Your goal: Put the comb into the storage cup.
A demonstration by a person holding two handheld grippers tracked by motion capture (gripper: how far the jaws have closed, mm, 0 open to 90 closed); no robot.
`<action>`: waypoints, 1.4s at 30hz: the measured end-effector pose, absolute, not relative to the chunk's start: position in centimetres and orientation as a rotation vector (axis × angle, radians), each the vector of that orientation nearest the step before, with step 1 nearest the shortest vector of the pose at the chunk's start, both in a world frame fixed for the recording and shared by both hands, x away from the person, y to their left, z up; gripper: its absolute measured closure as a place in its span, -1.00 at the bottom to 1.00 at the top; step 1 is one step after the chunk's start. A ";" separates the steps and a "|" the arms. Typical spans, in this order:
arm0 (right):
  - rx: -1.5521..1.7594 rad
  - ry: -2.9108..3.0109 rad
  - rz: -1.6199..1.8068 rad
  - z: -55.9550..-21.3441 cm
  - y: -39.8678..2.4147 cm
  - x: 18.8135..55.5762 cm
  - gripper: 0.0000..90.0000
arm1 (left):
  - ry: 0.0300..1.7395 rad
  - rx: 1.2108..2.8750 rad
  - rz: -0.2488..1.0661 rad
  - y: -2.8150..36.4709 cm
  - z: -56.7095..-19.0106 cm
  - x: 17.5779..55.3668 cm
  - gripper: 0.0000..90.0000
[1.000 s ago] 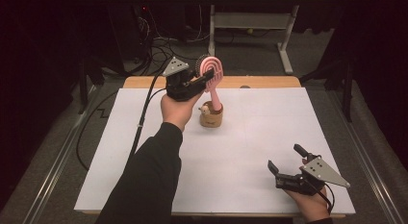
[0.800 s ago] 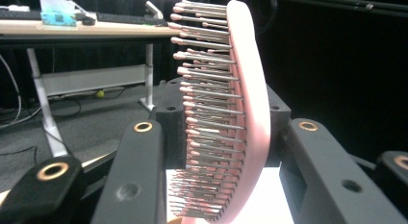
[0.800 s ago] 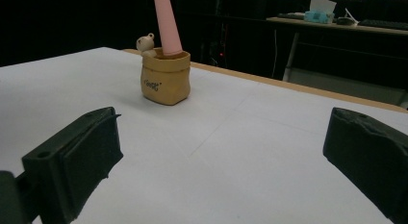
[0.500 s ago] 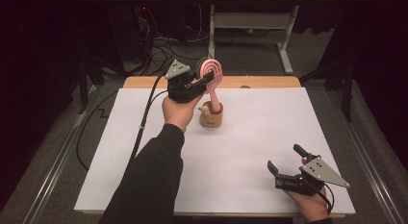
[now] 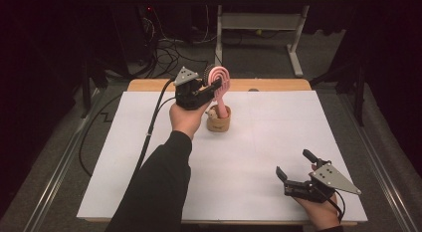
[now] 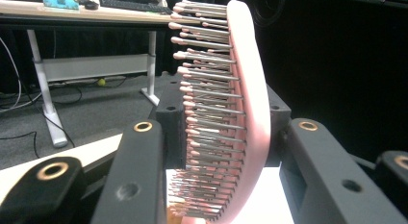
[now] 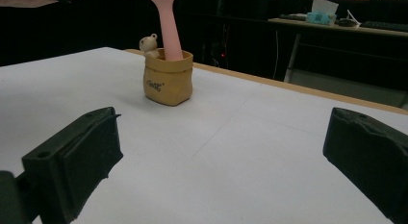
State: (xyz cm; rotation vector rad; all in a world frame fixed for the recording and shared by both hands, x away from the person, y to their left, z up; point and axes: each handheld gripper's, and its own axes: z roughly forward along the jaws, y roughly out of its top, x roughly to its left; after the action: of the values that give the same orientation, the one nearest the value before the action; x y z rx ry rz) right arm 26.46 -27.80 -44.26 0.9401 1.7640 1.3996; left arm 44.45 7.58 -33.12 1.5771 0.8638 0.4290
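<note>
A pink hairbrush (image 5: 222, 88) stands upright with its handle (image 7: 169, 31) in a small tan pouch-shaped holder (image 5: 219, 124) that has a little bear at its rim, at the table's far middle. My left gripper (image 5: 215, 84) is shut on the brush head. In the left gripper view the bristles (image 6: 207, 113) face left between the two black jaws, with the pink back (image 6: 250, 89) at the right. My right gripper (image 5: 292, 162) rests at the near right of the table, open and holding nothing. Its jaws frame the holder (image 7: 168, 82) from afar.
The white table top (image 5: 259, 157) has a wooden strip (image 5: 278, 85) along its far edge. Behind it are cables on the floor (image 5: 169, 58) and a white desk frame (image 5: 259, 23). The left gripper's cable (image 5: 149, 132) trails off the table's left side.
The left gripper with the brush has sunk very slightly over the holder. The right gripper has not moved.
</note>
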 end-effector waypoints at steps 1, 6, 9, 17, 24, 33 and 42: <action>0.940 1.764 1.400 -44.3 -27.8 26.5 -1.00 | 0.865 1.580 0.430 7.6 -33.2 44.5 0.40; 0.942 1.762 1.402 -44.3 -27.9 26.5 -1.00 | 0.882 1.583 0.427 7.6 -34.0 44.6 0.40; 0.942 1.762 1.403 -44.3 -27.8 26.4 -1.00 | 0.897 1.584 0.419 7.7 -34.6 44.7 0.40; 0.939 1.765 1.407 -44.3 -27.8 26.5 -1.00 | 0.912 1.588 0.412 7.5 -35.5 44.8 0.40; 0.940 1.762 1.405 -44.3 -27.8 26.5 -1.00 | 0.925 1.588 0.406 7.6 -35.9 45.1 0.40; 0.937 1.761 1.407 -44.3 -27.8 26.4 -1.00 | 0.930 1.588 0.409 7.4 -36.3 45.2 0.40; 0.938 1.761 1.406 -44.3 -27.8 26.5 -1.00 | 0.929 1.575 0.402 7.2 -36.4 45.4 0.40</action>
State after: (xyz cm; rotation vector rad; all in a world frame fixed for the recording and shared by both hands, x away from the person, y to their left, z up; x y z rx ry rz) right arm 26.47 -27.80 -44.30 0.9381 1.7605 1.4059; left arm 45.37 7.19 -36.39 1.5751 0.9293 0.4015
